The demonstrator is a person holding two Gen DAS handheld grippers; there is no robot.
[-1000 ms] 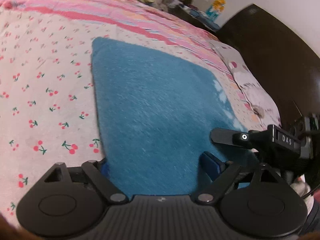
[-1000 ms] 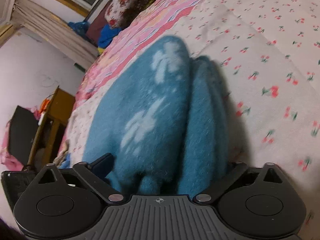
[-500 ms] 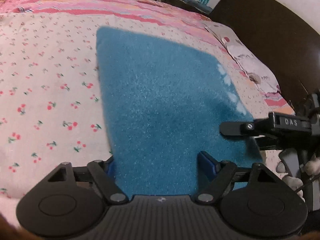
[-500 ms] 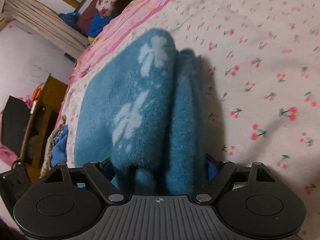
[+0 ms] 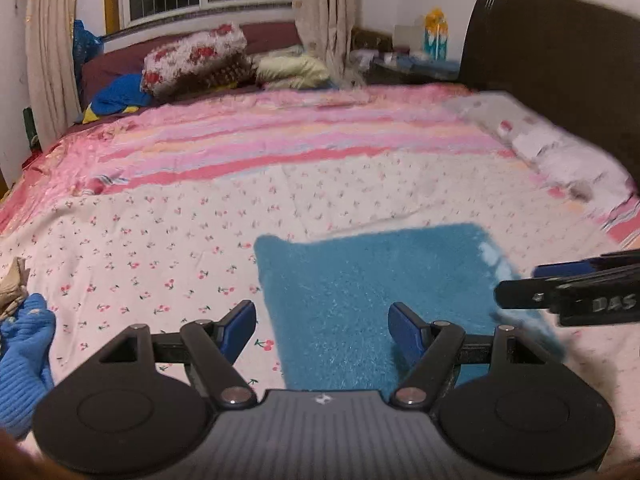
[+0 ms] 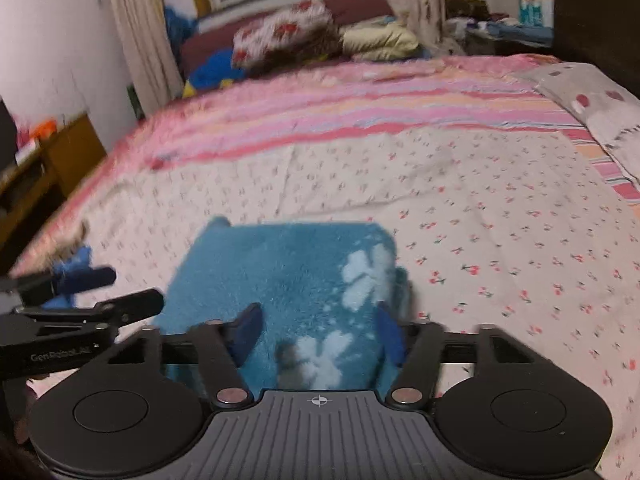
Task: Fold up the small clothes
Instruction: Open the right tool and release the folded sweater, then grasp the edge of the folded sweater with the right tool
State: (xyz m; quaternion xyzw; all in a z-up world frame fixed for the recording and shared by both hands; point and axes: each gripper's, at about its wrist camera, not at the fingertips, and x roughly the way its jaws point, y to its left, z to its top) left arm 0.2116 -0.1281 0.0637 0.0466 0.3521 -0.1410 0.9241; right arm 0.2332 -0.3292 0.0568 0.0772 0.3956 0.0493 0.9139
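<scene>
fuzzy teal fleece garment (image 5: 372, 280) folded flat on cherry-print bed sheet (image 5: 160, 248) | dead ahead of both tools | left tool (image 5: 322, 326) wide open, empty | right tool (image 6: 316, 330) open, empty, nearer

**Black Grippers, Blue Pads**

The left gripper (image 5: 322, 326) is showing a ribbed grey-black housing, two round black discs at five and seven o'clock, silver pivot screws and blue finger pads (image 5: 404, 326). The right gripper (image 6: 316, 334) is wearing the same build, with a crosshair mark; "DAS" lettering is showing on its side.
</scene>
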